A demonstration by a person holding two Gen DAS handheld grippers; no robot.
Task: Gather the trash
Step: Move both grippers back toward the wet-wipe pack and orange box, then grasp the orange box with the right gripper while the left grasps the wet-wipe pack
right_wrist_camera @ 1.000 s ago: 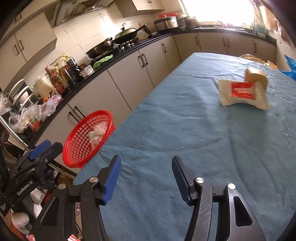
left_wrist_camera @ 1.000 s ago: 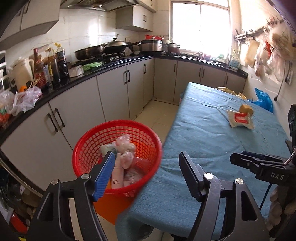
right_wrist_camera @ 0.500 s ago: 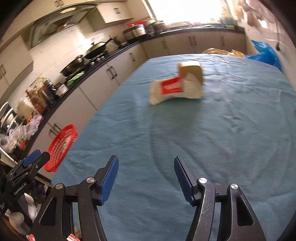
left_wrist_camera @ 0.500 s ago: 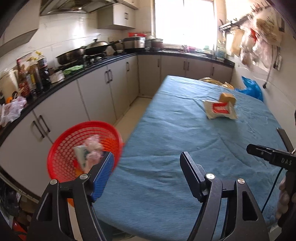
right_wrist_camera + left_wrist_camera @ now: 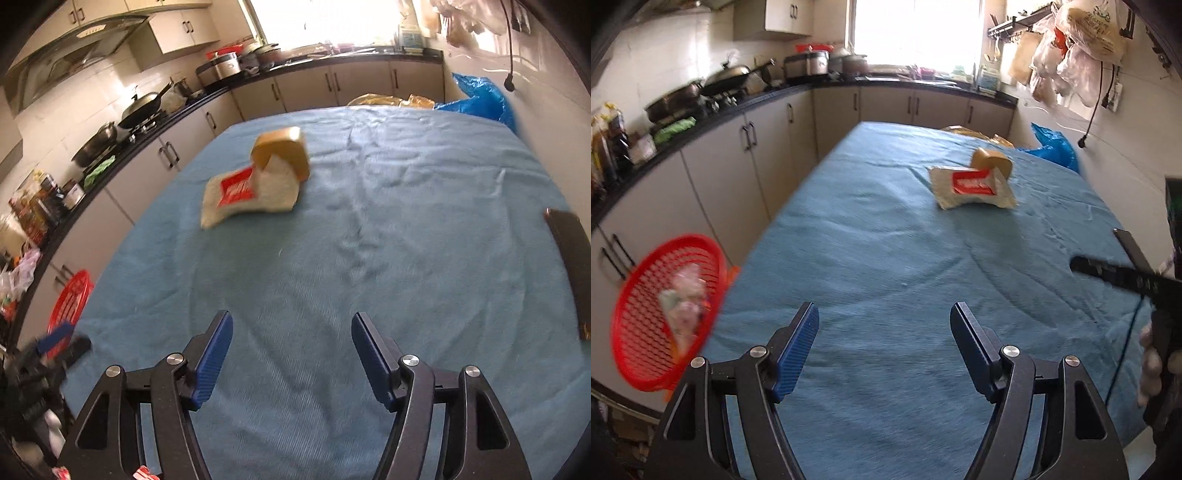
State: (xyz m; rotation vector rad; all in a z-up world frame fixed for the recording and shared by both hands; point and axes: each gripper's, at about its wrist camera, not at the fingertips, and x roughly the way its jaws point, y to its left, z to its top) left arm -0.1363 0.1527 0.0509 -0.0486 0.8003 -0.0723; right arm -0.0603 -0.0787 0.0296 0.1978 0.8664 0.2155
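A cream wrapper with a red label (image 5: 971,186) (image 5: 242,197) lies on the blue tablecloth (image 5: 886,258) (image 5: 388,240), and a tan box (image 5: 991,160) (image 5: 284,149) rests against it. A red mesh basket (image 5: 661,310) (image 5: 70,301) holding pale wrappers stands off the table's left edge. My left gripper (image 5: 884,325) hovers open and empty over the near table. My right gripper (image 5: 291,334) has nothing between its fingers, its jaws opening, well short of the wrapper. The right gripper also shows at the left wrist view's right edge (image 5: 1126,275).
Cabinets with a black counter (image 5: 768,96) run along the left and far walls, loaded with pans and bottles. A blue plastic bag (image 5: 1054,147) (image 5: 480,98) sits at the table's far right corner. A dark flat object (image 5: 570,266) lies at the right edge.
Both grippers have swung away from the basket toward the table's middle. The wrapper and box now sit nearer and more central. The right gripper's jaws have spread wider.
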